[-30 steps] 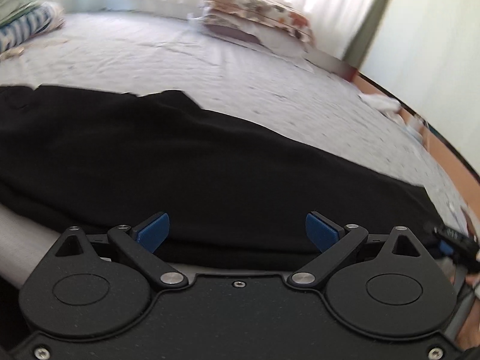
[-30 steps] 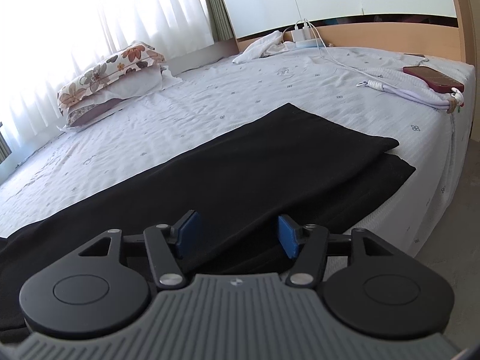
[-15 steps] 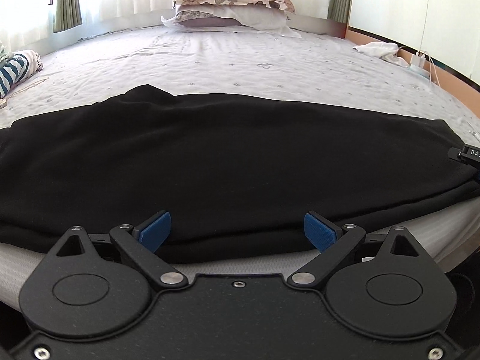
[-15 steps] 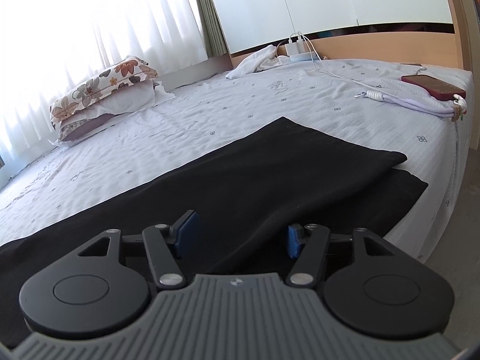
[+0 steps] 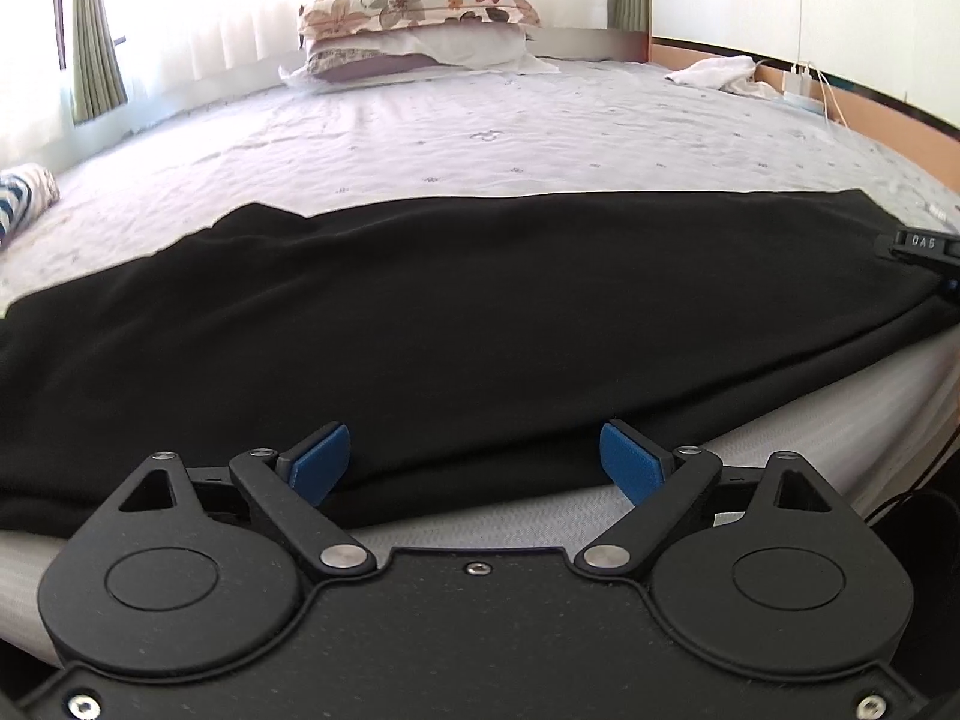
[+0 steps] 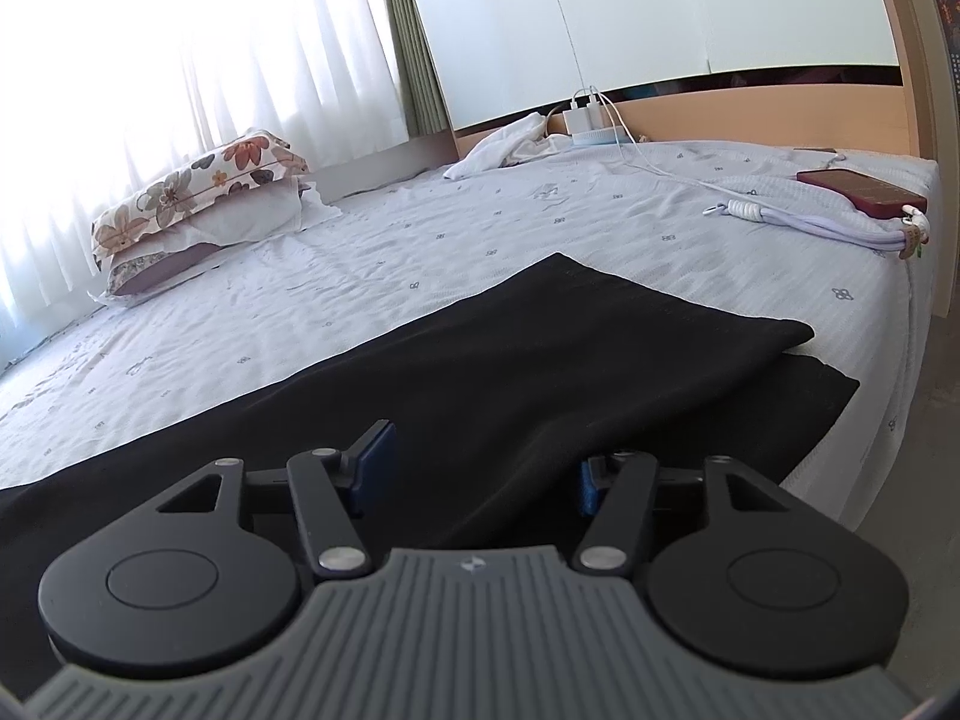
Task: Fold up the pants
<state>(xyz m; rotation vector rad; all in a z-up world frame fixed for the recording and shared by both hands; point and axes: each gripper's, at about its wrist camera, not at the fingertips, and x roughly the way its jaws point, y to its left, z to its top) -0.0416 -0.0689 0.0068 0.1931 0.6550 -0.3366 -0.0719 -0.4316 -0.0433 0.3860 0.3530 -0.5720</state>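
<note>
Black pants [image 5: 480, 312] lie lengthwise along the near edge of the bed [image 5: 540, 138], one leg on top of the other. My left gripper [image 5: 474, 456] straddles their near long edge. Its jaws are closing, the blue pads [image 5: 318, 459] still wide apart and not pressing the cloth. At the leg end of the pants [image 6: 570, 360], my right gripper [image 6: 483, 471] stands with its jaws apart. A ridge of black cloth rises between them and half hides the right pad [image 6: 591, 483]. A black part of the right gripper [image 5: 924, 252] shows at the left wrist view's right edge.
Stacked floral pillows [image 6: 198, 198] sit at the far side by the curtains. A red phone [image 6: 864, 195] and a white cord [image 6: 810, 222] lie near the bed's right corner, white cloth [image 6: 510, 144] and a charger [image 6: 591, 120] by the headboard. Striped cloth [image 5: 24, 192] lies far left.
The left wrist view has rolled level and swung along the pants, and its pads have drawn slightly inward. At the right gripper, cloth has bunched up and now covers much of the right pad.
</note>
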